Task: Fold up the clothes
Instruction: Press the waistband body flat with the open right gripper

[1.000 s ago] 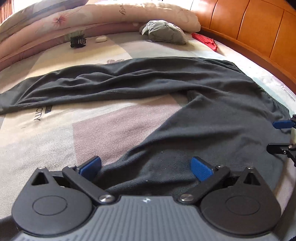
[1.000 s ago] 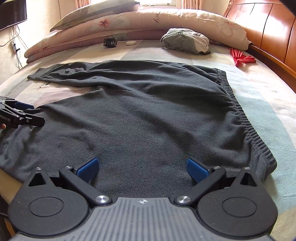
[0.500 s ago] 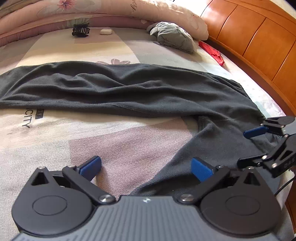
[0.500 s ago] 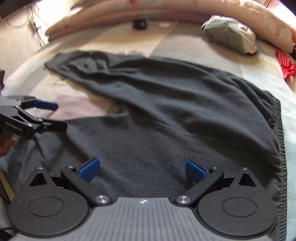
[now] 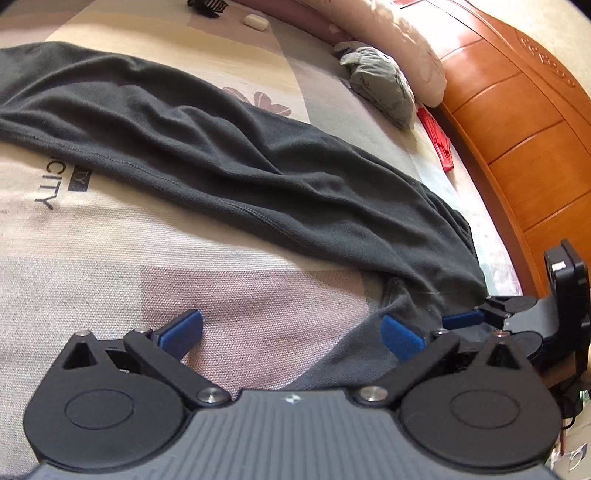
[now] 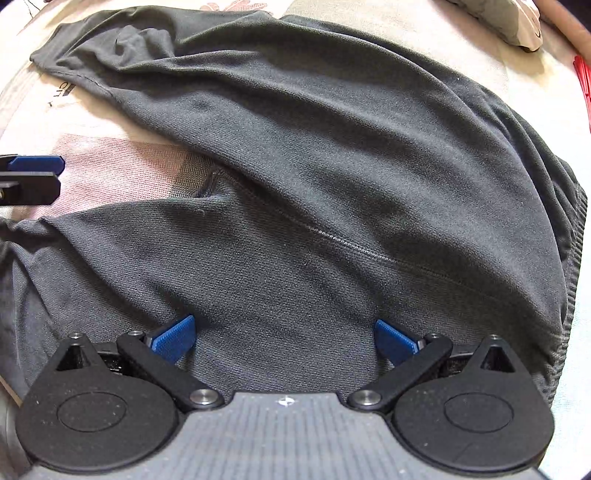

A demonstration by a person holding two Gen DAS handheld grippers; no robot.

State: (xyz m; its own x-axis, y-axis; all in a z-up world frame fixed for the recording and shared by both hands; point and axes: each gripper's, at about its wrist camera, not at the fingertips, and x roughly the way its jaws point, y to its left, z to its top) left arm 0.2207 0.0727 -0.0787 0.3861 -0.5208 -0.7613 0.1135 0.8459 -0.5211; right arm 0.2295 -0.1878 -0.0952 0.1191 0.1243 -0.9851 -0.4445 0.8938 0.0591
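The bed [image 5: 92,288] under me wears a patchwork sheet of beige, pink and grey blocks with dark lettering. An orange wooden headboard [image 5: 524,122] curves along its far right edge, and a long floral pillow [image 5: 406,40] lies against it.

My dark grey trousers [image 6: 314,166] sprawl across the bed: 1 leg runs toward the far left corner, the other comes back toward the near edge, and the ribbed waistband sits at the right. The leg ends are cut off from both views.

A folded grey garment [image 5: 384,85] rests near the pillow, with something flat and red [image 5: 439,140] just beside it at the headboard edge; I cannot tell what it is. A black comb-like thing [image 5: 207,3] and a small white object [image 5: 255,21] lie at the far edge, half cropped.

My left claw [image 5: 291,332] is spread wide, empty, over bare sheet beside the crotch seam. My right claw [image 6: 284,338] is also spread wide and empty, low over the trousers' seat; whether its pads touch the cloth is unclear.
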